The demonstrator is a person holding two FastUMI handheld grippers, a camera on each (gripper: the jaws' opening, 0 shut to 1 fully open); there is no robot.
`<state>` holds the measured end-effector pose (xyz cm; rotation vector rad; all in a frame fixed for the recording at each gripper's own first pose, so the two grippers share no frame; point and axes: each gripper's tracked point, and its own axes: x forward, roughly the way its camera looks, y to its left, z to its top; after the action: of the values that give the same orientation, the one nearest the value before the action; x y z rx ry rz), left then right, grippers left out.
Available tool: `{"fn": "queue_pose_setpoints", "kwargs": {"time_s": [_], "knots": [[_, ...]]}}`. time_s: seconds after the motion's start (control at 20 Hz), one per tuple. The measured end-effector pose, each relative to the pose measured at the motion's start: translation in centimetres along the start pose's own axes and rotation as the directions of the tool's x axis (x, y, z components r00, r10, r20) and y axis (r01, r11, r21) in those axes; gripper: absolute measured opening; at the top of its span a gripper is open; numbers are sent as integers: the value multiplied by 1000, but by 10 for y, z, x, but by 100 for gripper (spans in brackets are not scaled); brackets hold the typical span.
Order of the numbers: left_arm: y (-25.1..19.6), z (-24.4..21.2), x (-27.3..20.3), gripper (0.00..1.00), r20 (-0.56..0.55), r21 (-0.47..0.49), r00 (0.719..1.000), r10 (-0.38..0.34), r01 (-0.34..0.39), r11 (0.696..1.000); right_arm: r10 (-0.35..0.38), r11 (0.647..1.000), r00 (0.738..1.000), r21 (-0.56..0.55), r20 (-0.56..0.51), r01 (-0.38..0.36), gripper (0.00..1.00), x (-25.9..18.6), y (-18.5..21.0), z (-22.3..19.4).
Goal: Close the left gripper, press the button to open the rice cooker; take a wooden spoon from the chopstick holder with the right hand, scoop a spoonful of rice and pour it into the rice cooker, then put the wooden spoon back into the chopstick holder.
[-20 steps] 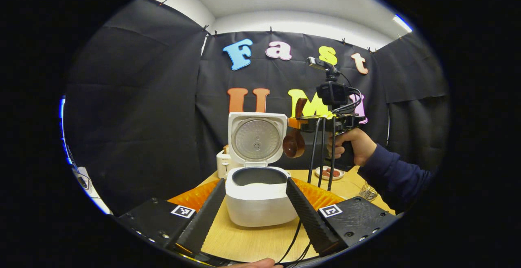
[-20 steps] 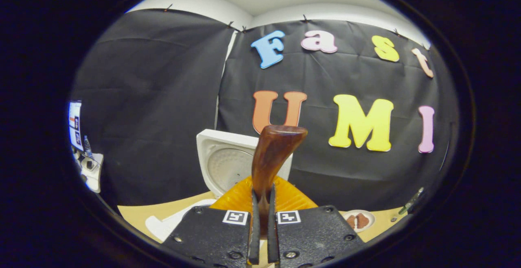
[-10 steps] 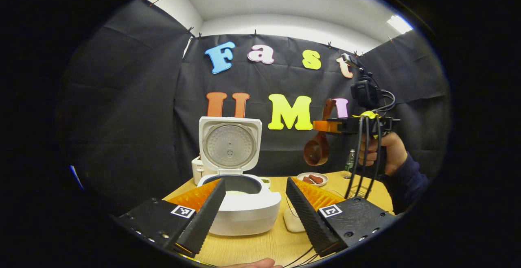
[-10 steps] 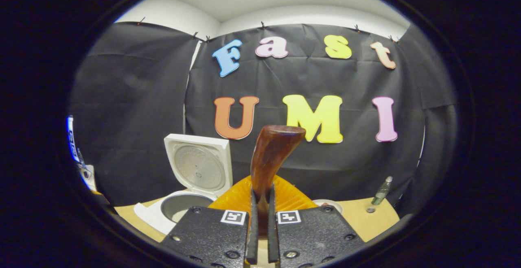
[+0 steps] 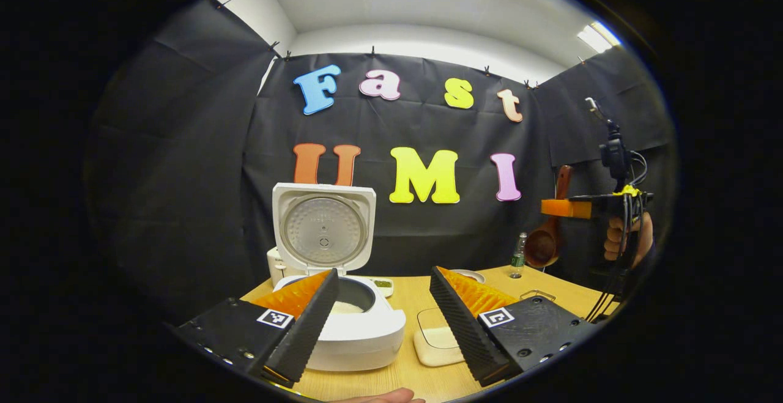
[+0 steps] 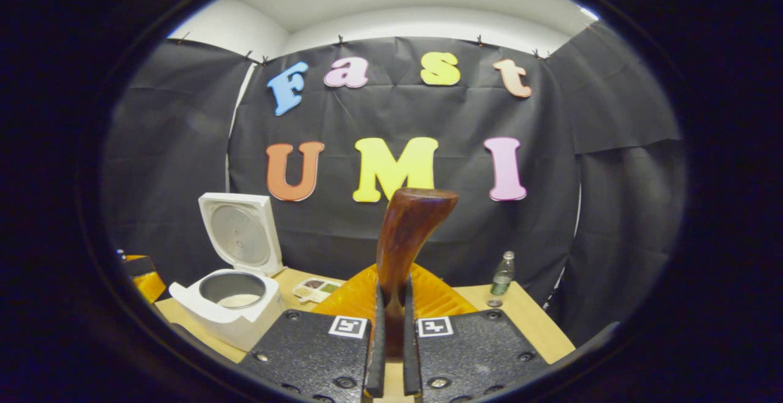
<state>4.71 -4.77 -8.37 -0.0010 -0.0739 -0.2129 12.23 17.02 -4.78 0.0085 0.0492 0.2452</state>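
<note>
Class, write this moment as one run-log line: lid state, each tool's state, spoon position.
rice cooker lid: open | left tool: open, empty | right tool: shut on wooden spoon | spoon: held upright in air, right of cooker

We see a light wooden table (image 5: 422, 366) carrying a white rice cooker (image 5: 361, 329) with its lid raised, standing toward the table's left. Just right of it lies a flat cream-coloured square pad (image 5: 435, 346). Behind the cooker sits a small divided tray (image 6: 317, 288) of grains, and near the far right edge stands a small clear plastic bottle (image 6: 501, 277).
</note>
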Motion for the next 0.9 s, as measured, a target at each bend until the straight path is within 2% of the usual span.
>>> {"fn": "queue_pose_setpoints", "kwargs": {"time_s": [0.3, 0.6, 0.9], "knots": [[0, -5, -2, 95, -11, -21, 998, 64, -64, 998, -58, 997, 998, 42, -13, 58, 18, -7, -65, -23], [1, -5, -4, 95, -17, 0, 994, 111, -111, 994, -33, 998, 998, 48, -54, 35, 19, 23, -76, -63], [0, -15, 13, 96, -45, -5, 992, 121, -122, 993, -13, 991, 986, 129, -166, 35, 22, 58, -90, -123]]}}
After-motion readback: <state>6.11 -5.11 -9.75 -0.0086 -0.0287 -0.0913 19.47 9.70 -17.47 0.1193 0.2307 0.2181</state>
